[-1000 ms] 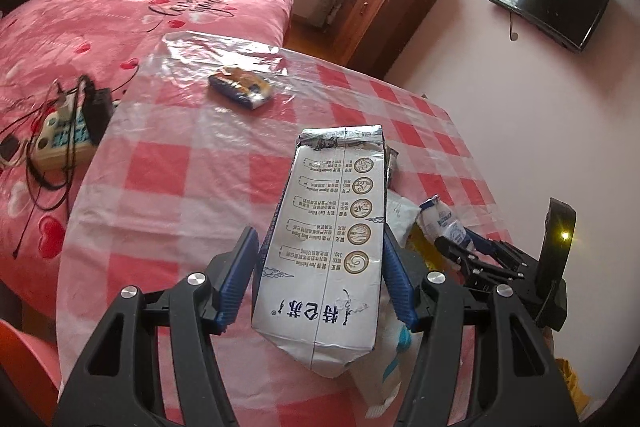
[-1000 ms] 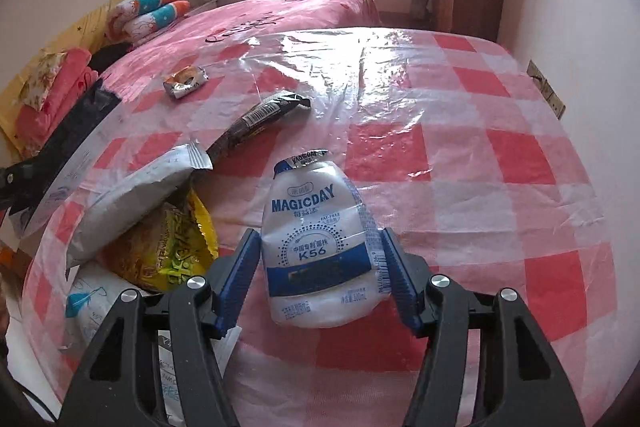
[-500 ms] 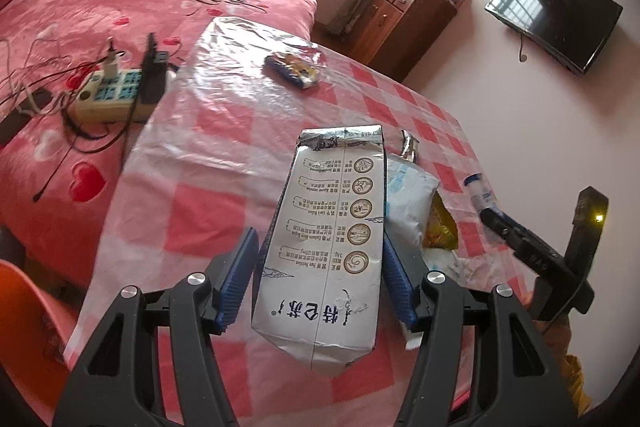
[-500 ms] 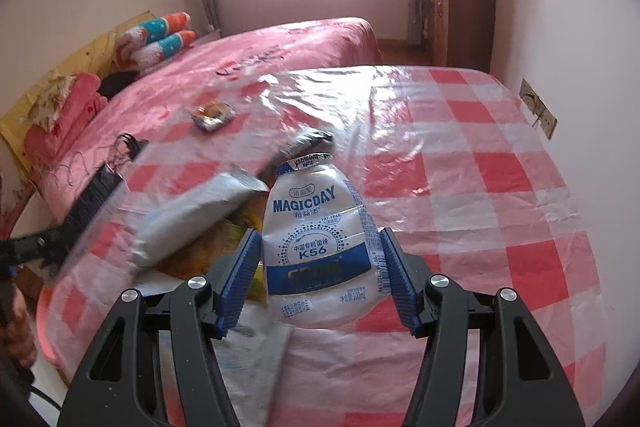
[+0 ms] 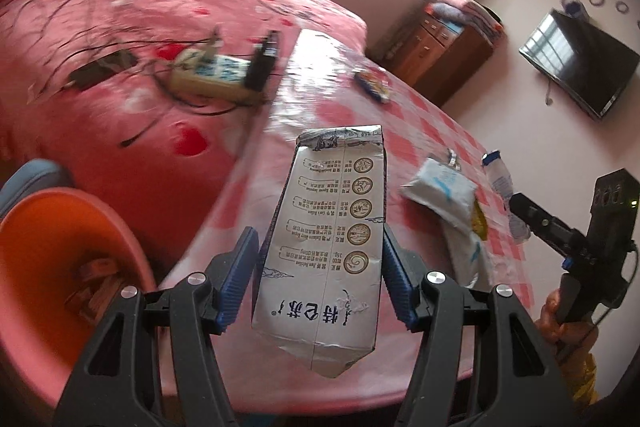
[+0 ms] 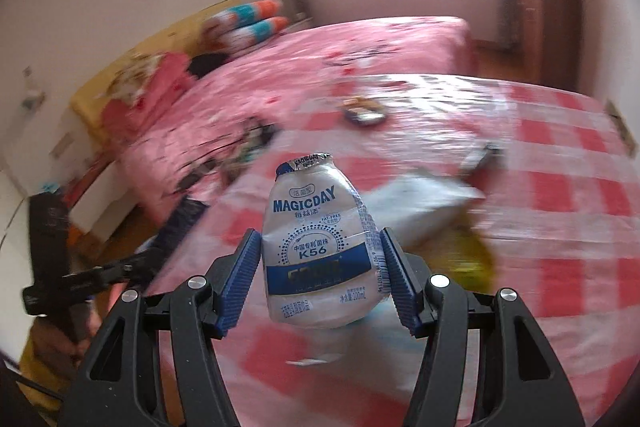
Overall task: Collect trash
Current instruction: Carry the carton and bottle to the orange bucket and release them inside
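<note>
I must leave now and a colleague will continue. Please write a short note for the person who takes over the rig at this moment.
Left gripper: shut on the silver milk carton, held in the air near the table edge, beside the orange bin.
Right gripper: shut on the MAGICDAY yogurt bottle, lifted above the checked tablecloth.
Done: both pieces are picked up; the bin seems to hold some scraps already.
Left: drop both, probably in the bin, then collect the white pouch, the yellow wrapper under it and the small snack pack.

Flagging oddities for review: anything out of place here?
A power strip with tangled cables lies on the pink bed beside the table; wrappers still litter the checked tablecloth. Nothing spilled.
</note>
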Tool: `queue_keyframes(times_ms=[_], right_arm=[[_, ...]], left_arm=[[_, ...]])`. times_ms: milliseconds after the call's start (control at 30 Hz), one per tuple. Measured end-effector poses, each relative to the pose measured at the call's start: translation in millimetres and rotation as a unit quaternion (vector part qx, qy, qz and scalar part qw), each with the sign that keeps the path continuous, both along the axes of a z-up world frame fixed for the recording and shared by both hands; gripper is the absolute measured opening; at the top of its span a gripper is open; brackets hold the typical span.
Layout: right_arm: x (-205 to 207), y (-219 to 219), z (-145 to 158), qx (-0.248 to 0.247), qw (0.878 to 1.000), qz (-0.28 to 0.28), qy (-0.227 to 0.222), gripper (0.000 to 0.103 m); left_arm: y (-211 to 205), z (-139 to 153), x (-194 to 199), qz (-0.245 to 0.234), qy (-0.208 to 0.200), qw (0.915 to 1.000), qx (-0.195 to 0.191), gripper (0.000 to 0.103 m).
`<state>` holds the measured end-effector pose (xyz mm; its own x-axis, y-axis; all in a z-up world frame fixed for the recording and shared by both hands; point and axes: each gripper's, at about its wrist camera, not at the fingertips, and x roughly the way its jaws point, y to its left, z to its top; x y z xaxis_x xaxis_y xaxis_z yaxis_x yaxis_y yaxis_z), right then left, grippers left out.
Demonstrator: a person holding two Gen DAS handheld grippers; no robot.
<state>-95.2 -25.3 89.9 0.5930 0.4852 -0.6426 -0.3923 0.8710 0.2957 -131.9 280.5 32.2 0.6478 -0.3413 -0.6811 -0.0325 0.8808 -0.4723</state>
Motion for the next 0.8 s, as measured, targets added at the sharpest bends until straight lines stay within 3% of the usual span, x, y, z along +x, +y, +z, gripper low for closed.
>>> queue_keyframes(times_ms=[267,600,633,667,700,800], right_arm=[[-19,113,-5,0.013,0.99,0.139,0.021,0.061],[-42,243,-27,0.022,0.961,0.271,0.056,0.062],[-43,252,-30,0.019,0.959,0.277,0.06,0.066],[-45,262,-34,0.015,0.956,0.284,0.065,0.08],[-47,271,-38,0.007,0.956,0.286,0.066,0.086],[-49,273,-44,0.005,0.96,0.274,0.065,0.089]], left_arm=[[73,-15,-49,0.089,0.018,0.9959,0.009,0.061],[138,-54,-87,0.186,0.064,0.9805,0.015,0.062],[142,-57,-89,0.196,0.07,0.978,0.021,0.068],[148,-59,-92,0.208,0.074,0.975,0.024,0.076],[153,-61,-95,0.223,0.077,0.9713,0.027,0.079],[163,-63,-102,0.243,0.08,0.9662,0.031,0.081]])
